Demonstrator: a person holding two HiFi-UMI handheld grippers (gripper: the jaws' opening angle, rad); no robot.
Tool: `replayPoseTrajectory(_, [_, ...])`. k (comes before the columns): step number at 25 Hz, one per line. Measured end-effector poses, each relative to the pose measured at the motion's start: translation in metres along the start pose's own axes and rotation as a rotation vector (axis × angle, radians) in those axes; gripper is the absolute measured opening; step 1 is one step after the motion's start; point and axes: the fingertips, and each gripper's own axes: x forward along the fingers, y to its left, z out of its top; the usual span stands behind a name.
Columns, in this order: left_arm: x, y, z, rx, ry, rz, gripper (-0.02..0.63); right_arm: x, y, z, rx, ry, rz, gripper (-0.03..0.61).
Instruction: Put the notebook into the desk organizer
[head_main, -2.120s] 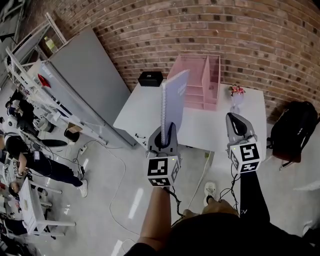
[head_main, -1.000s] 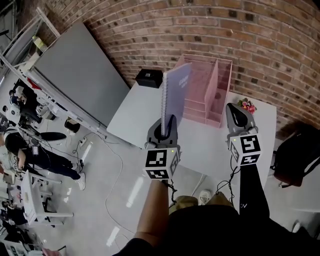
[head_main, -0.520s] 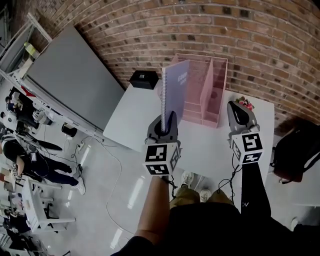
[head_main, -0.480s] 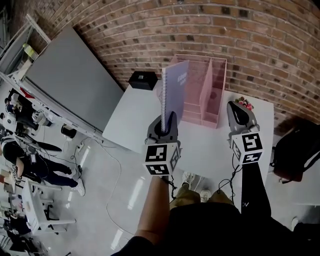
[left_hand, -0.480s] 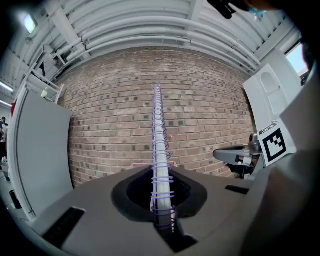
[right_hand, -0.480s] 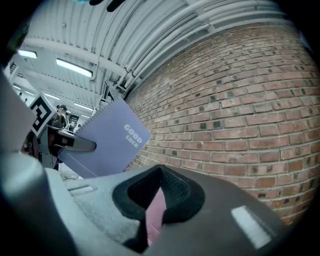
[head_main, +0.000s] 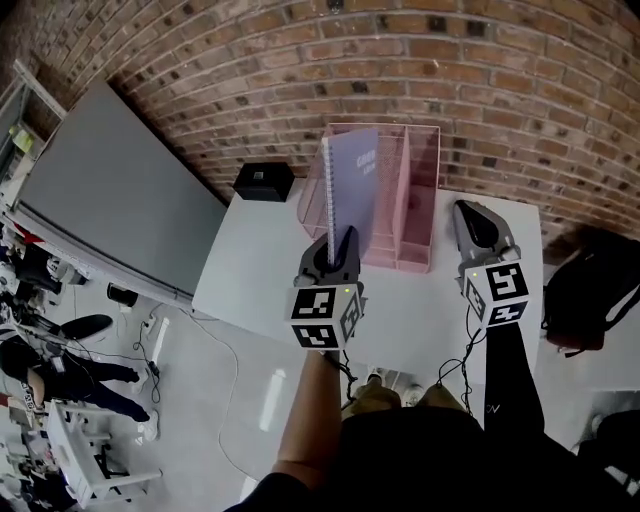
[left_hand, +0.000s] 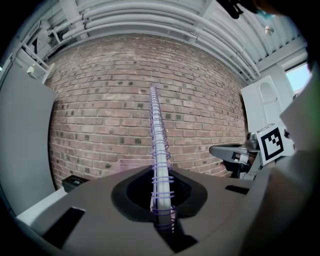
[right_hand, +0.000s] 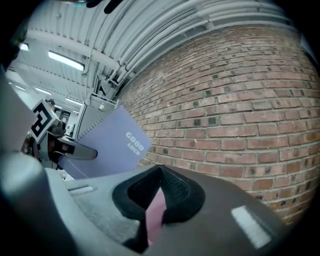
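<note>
- Carried forward since the earlier frames, the notebook (head_main: 350, 186) now overlaps the pink desk organizer (head_main: 417, 196) in the head view, where before it stood short of the white worktop (head_main: 258, 272).
- It is held upright, spiral edge toward the camera, with its bottom edge clamped in the left gripper (head_main: 334, 252); in the left gripper view the wire binding is seen running straight up from between the closed jaws.
- The notebook is not yet in the organizer: it is held in the air on the near side of it, and how much gap is left cannot be told.
- The organizer is seen at 12 to 1 o'clock from the left gripper, against the brick wall, with its tall slots at the back.
- The right gripper (head_main: 473, 217) is held at 3 o'clock from the left one; its jaws are drawn together on nothing, and only a strip of pink is seen through the slit between them.
- A black box (head_main: 263, 180) is left at 10 o'clock from the notebook, well apart from the path.
- The approach is judged nearly done; what is likely called for next is lining the notebook up over a tall slot and lowering it in.
- A catch of the spiral wire on a divider is judged the main risk.
</note>
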Motion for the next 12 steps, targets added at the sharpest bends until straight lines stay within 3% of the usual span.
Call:
replayPoseTrajectory(6, [0.035, 0.005, -0.001, -0.114, 0.037, -0.188, 0.037, 0.03, -0.007, -0.013, -0.003, 0.038, -0.047, 0.0])
replayPoseTrajectory(12, [0.062, 0.034, -0.008, -0.154, 0.12, -0.229, 0.048, 0.057, -0.012, -0.025, -0.012, 0.067, -0.088, -0.001])
